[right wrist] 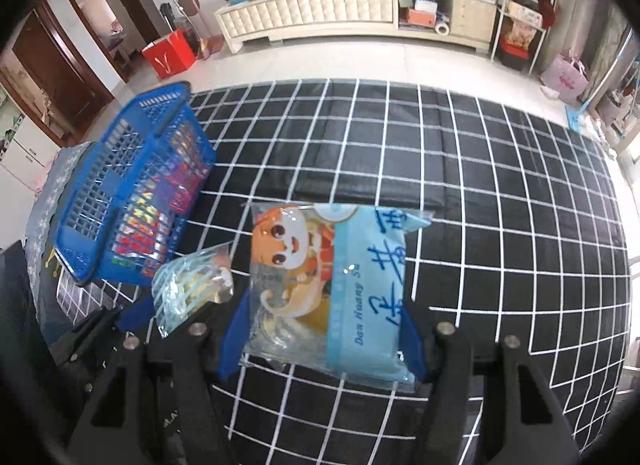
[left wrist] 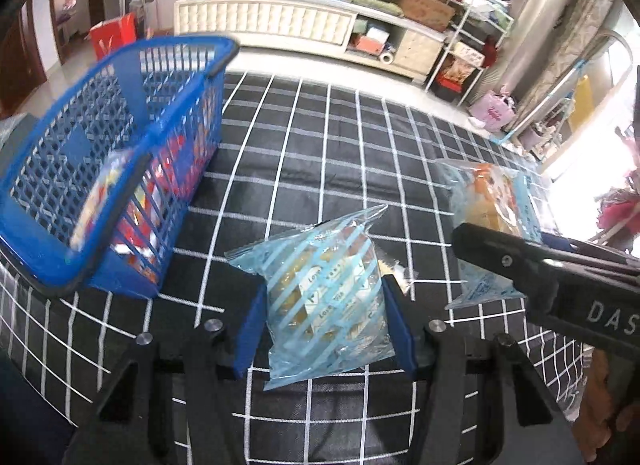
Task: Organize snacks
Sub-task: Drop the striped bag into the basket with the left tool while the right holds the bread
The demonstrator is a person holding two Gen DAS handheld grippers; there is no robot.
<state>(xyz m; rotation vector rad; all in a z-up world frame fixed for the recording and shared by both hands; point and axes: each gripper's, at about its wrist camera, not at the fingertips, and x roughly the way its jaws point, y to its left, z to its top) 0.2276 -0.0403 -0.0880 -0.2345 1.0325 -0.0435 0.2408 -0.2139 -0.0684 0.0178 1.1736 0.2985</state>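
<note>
While each gripper clamps a packet, basket [left wrist: 120,153] sits leftward (blurred).

Both wrist cams sit low and close over the checkered table [left wrist: 320,153], looking forward; both catch the blue basket [right wrist: 132,185] on the left.

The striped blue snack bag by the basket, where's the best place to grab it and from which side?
Grip the striped snack bag across its puffy middle, coming along the table from its near end. It lies flat and lengthwise, and the left hand-held gripper already has one finger on each long side there.
</note>
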